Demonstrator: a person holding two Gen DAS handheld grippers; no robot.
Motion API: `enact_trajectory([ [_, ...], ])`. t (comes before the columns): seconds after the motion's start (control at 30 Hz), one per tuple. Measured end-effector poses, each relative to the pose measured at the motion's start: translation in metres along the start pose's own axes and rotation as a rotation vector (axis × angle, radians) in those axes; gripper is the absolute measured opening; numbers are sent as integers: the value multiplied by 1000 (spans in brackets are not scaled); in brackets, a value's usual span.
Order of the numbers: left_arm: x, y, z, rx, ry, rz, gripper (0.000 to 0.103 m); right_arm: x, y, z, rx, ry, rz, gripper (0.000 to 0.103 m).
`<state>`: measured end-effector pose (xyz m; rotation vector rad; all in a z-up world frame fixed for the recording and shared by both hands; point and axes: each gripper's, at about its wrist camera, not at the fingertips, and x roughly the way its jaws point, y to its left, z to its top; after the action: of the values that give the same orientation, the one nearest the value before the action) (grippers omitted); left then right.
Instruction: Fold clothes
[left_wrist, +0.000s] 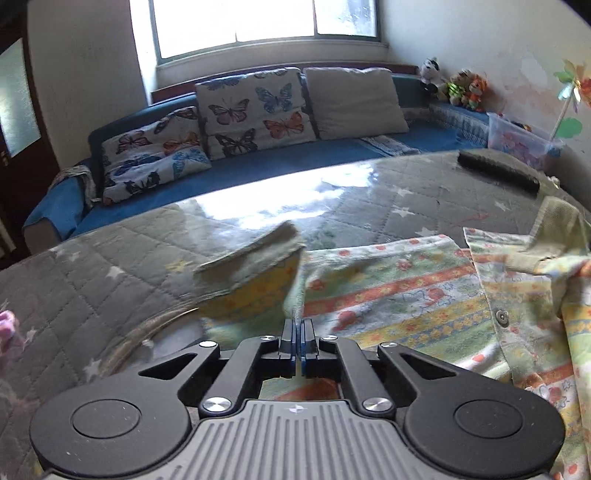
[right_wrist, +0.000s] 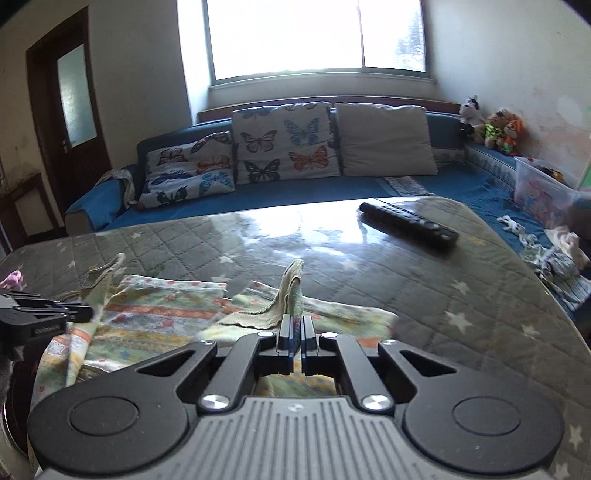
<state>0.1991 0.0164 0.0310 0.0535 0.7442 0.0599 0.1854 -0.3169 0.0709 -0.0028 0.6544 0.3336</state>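
A black remote (right_wrist: 408, 224) lies on the quilted table cover (right_wrist: 424, 295); butterfly cushions (right_wrist: 284, 142) lean on the blue sofa (right_wrist: 258, 197)

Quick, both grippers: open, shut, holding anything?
Left gripper: shut on the shirt's cuff.
Right gripper: shut on a shirt edge.

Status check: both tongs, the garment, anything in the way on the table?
Left tongs shut on sleeve cuff. Right tongs shut on another ribbed edge. Patterned shirt partly lifted off table. Remote control lies clear, beyond it.
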Motion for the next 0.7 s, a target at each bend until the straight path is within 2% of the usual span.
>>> enact_trajectory([
  [0.33,-75,59,-32,-153,-92,123,2,-55,-46,-33,107,-37,-102,3],
  [0.53,-123,92,-71,-250,-138,201,1,-86,-66,-58,176,-59,-152,3],
  [0.7,-161,104,-110,-323,-159,243,1,-107,-69,-81,221,-68,-156,3],
])
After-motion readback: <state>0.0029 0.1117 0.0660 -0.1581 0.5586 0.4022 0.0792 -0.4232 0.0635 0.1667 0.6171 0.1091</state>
